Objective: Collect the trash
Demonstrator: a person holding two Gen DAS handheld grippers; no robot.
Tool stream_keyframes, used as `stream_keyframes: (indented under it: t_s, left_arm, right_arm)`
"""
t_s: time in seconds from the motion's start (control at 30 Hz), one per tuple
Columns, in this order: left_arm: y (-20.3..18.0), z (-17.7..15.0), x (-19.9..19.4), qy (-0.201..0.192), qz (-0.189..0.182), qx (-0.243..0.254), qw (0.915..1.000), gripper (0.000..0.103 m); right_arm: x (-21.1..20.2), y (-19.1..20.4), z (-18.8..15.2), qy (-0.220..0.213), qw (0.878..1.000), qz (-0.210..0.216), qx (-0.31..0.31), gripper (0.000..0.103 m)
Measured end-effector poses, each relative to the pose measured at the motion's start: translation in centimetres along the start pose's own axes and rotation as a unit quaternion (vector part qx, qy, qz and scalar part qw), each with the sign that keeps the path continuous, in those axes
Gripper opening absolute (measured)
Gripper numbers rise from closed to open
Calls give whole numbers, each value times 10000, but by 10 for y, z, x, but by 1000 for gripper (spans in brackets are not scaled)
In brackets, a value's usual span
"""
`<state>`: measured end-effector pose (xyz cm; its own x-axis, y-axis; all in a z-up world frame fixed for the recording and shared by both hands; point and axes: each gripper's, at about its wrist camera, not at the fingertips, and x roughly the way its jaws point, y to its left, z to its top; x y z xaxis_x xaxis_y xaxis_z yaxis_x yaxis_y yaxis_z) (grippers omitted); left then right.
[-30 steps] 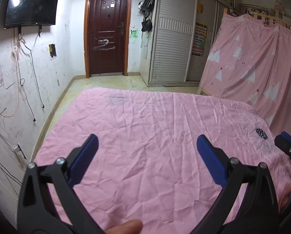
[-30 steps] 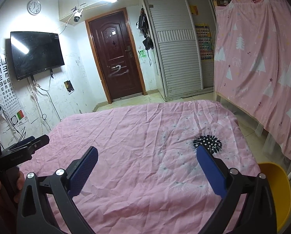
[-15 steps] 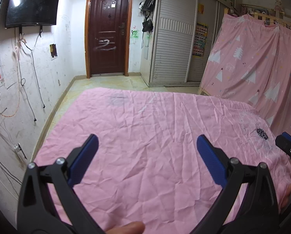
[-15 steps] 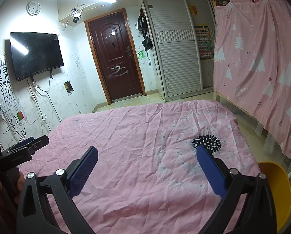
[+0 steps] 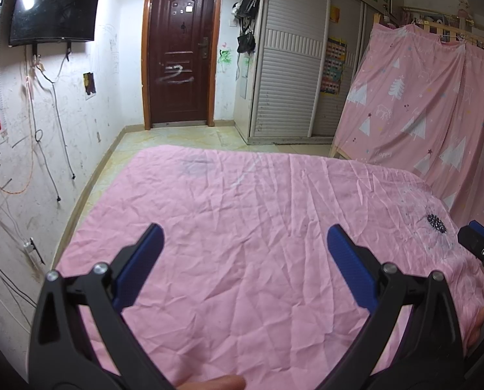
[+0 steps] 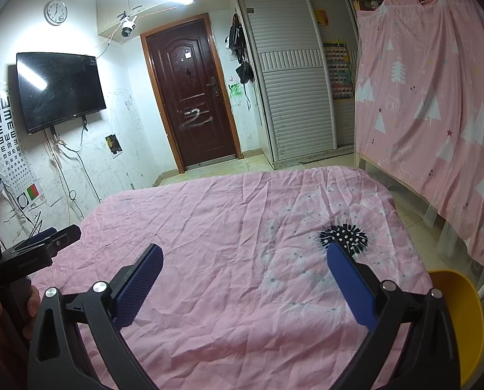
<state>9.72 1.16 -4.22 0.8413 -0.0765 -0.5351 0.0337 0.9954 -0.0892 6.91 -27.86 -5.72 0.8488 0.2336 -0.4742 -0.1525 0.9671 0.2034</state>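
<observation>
Overhead, both the left gripper and right gripper are held wide open, empty, over a wrinkled pink sheet; yellow chair is cropped at 4 o'clock.

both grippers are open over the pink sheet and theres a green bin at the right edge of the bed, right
Not quite: the bin at the bed's right edge is yellow, not green, as the right wrist view shows. The rest holds: the left gripper and right gripper are both open over the pink sheet.

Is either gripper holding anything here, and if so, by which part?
Nothing is held. The left gripper and right gripper are both open and empty over the pink sheet.
</observation>
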Motion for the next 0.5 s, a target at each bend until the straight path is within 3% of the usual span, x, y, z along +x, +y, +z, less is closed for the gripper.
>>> stream_keyframes:
  t_s: [0.5]
  left_arm:
    - [-1,-2,-1,-14,-35,55,10000,96]
  right_arm:
    - [-1,0,0,12,10000,-7,4,94]
